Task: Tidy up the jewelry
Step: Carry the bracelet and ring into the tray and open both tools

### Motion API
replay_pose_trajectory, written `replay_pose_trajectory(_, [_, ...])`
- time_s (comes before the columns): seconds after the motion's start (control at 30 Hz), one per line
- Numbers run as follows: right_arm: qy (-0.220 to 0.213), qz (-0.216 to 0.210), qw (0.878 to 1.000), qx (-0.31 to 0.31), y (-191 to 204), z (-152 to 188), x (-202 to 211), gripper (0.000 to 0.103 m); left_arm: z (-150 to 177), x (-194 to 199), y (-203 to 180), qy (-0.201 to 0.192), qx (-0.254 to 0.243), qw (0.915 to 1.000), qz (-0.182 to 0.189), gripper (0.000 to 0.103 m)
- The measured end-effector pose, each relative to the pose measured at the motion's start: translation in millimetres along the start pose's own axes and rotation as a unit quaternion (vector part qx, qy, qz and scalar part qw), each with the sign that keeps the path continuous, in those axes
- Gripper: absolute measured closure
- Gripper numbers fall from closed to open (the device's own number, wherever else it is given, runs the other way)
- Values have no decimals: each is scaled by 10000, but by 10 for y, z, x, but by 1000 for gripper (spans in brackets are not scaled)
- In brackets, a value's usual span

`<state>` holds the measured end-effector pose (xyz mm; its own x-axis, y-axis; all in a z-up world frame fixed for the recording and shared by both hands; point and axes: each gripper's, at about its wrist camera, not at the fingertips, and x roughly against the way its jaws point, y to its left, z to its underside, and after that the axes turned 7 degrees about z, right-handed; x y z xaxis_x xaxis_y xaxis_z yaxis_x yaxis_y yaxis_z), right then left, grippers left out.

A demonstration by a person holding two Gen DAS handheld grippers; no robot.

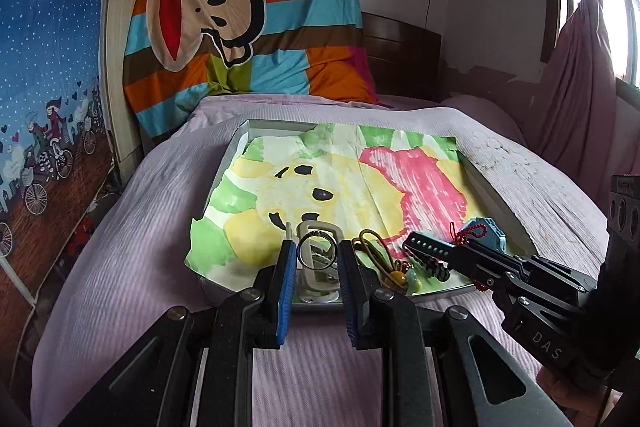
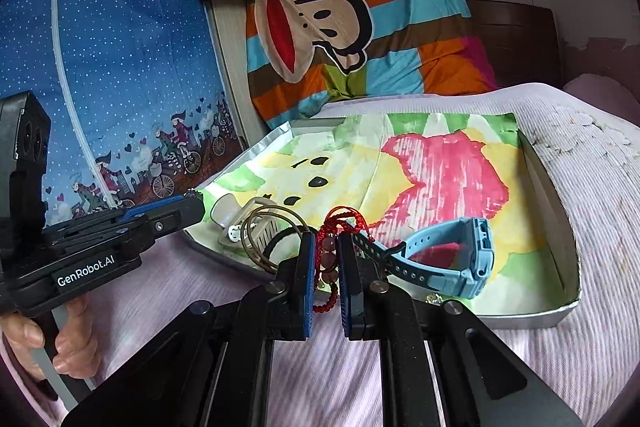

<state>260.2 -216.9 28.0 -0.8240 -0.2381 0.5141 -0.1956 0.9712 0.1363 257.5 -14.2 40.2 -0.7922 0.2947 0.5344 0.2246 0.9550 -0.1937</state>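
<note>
My left gripper (image 1: 316, 255) is shut on a silver ring (image 1: 316, 251), held upright between the blue pads above the tray's near edge. My right gripper (image 2: 325, 247) is shut on a red beaded bracelet (image 2: 327, 259) with a red cord, just above the tray's near edge. A blue watch (image 2: 452, 259) lies in the tray to the right of it. Brown hair ties (image 2: 264, 231) and a pale clip (image 2: 260, 227) lie to the left. In the left wrist view the right gripper (image 1: 416, 247) reaches in from the right.
The shallow silver tray (image 2: 560, 195) is lined with a painted paper and sits on a lilac bedspread (image 1: 140, 227). A striped monkey blanket (image 1: 240, 7) hangs behind. A blue fabric wardrobe (image 2: 120, 67) stands left. Small yellow and green beads (image 1: 404, 279) lie in the tray.
</note>
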Motion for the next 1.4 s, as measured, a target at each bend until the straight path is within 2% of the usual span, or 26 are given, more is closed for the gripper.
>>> replay_pose_trajectory(0.27, [281,81,9996,-37,-3,90,-230,93,66,-146,104,209,154,9997,-51,83])
replay_pose_trajectory(0.77, [366,80,9993,-15,-14,88,-273,93,91,-253,49,441,54,9990,0,83])
replay_pose_trajectory(1.07, [394,152,9991,60,9,87,-288,92,88,-247,52,419,86,9991,-14,83])
replay_pose_trajectory(1.27, [325,236,9992,35,-10,105,-258,85,107,-235,62,365,122,9993,14,83])
replay_pose_trajectory(1.4, [213,249,9995,-16,-36,110,-214,74,123,-211,77,328,142,9994,39,83])
